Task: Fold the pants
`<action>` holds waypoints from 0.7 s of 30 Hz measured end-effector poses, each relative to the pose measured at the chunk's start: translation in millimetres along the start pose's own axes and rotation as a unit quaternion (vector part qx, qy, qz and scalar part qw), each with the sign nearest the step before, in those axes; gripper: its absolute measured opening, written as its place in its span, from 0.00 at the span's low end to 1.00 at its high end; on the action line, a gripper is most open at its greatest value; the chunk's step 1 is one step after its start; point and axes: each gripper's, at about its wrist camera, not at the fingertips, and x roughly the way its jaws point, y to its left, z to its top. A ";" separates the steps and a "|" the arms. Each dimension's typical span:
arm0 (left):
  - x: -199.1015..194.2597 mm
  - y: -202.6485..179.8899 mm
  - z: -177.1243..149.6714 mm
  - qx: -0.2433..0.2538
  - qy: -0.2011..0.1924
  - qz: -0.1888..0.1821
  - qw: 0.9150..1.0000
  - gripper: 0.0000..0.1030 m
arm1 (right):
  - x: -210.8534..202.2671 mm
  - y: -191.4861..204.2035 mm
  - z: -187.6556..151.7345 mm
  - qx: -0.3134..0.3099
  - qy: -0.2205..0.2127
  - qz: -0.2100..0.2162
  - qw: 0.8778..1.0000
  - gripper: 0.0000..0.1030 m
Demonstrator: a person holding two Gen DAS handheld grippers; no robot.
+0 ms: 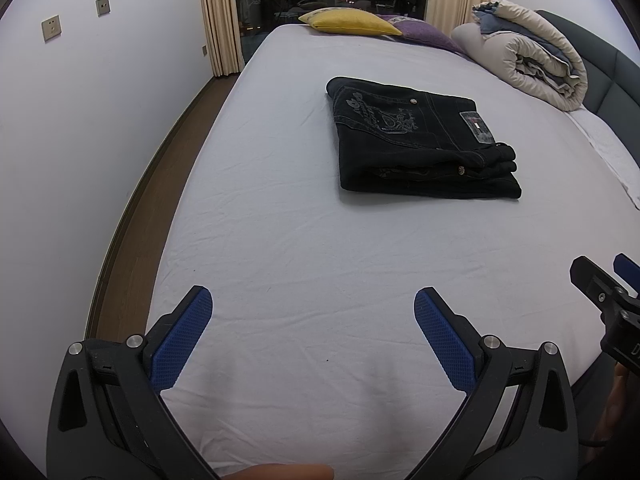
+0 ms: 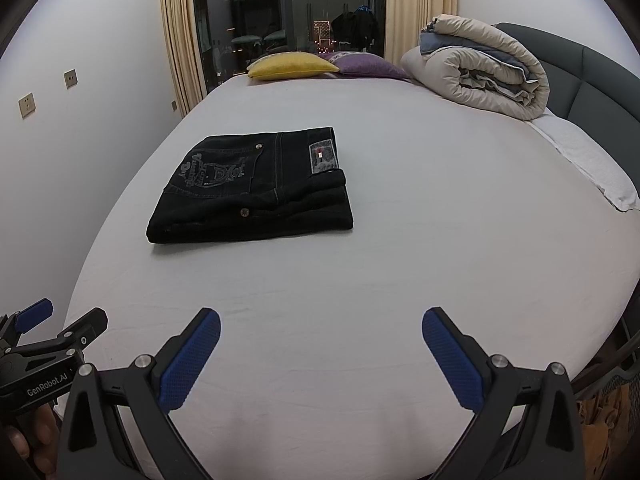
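Observation:
Black jeans (image 1: 420, 140) lie folded into a compact rectangular stack on the white bed sheet (image 1: 300, 248), back pocket embroidery and waist label facing up. They also show in the right wrist view (image 2: 256, 188). My left gripper (image 1: 313, 304) is open and empty, held over the near part of the bed, well short of the jeans. My right gripper (image 2: 321, 324) is open and empty too, beside the left one and equally far back. The right gripper shows at the right edge of the left wrist view (image 1: 608, 292); the left gripper shows at the left edge of the right wrist view (image 2: 52, 328).
A yellow pillow (image 1: 348, 20) and a purple pillow (image 1: 424, 32) lie at the far end. A rolled duvet (image 1: 528, 60) sits by the grey headboard (image 2: 592, 76). A wall (image 1: 80, 140) and wood floor strip (image 1: 160, 184) run along the bed's left side.

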 end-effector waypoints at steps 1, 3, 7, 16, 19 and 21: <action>0.4 -0.1 0.1 0.000 0.000 0.000 1.000 1.00 | 0.2 -0.1 0.2 0.000 0.001 0.000 1.000 1.00; 0.3 0.1 0.1 0.000 0.000 0.000 1.000 1.00 | 0.1 -0.3 0.3 0.000 0.000 0.000 1.000 1.00; 1.1 0.0 0.2 0.000 0.000 0.000 1.000 1.00 | 0.4 -0.4 -0.2 0.000 0.002 0.001 1.000 1.00; 2.7 -0.4 -0.9 0.000 0.001 -0.001 1.000 1.00 | 1.0 -0.4 -0.7 0.000 0.003 0.001 1.000 1.00; 2.5 -0.4 -0.8 0.000 0.001 -0.001 1.000 1.00 | 1.8 -0.6 -0.2 0.000 0.003 0.001 1.000 1.00; 3.1 -0.4 -0.9 0.001 0.001 -0.001 1.000 1.00 | 1.8 -0.5 -0.6 0.000 0.003 0.001 1.000 1.00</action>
